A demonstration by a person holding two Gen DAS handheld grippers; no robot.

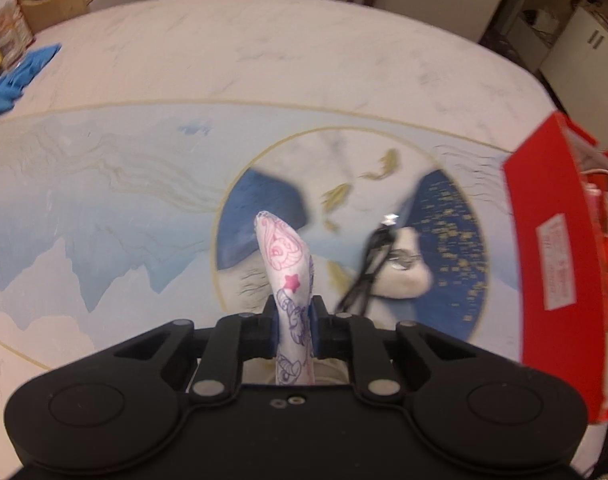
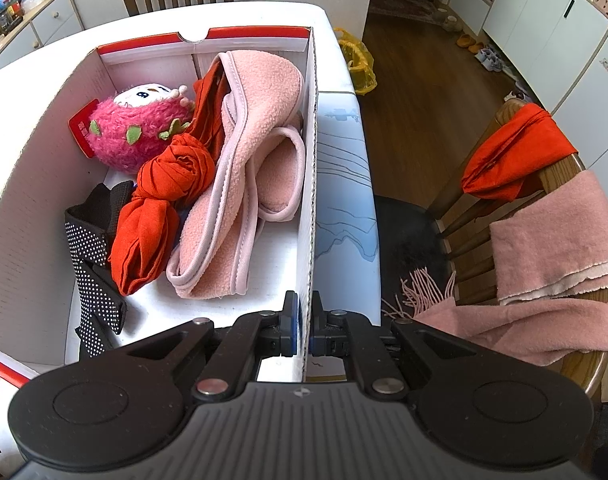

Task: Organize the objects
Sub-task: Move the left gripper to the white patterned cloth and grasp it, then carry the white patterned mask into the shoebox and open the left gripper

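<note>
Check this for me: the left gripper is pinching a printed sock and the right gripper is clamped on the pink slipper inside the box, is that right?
Not quite. The right gripper is clamped on the white side wall of the red and white box, not on the pink slipper, which lies loose inside; the right wrist view shows this. The left gripper does pinch the printed sock.

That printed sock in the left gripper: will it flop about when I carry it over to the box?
Probably yes. The sock is thin fabric, and its free end already bends over above the left gripper, so expect it to sway. It looks light. Shut on it mid-length, the soft knit seems unlikely to slip.
</note>
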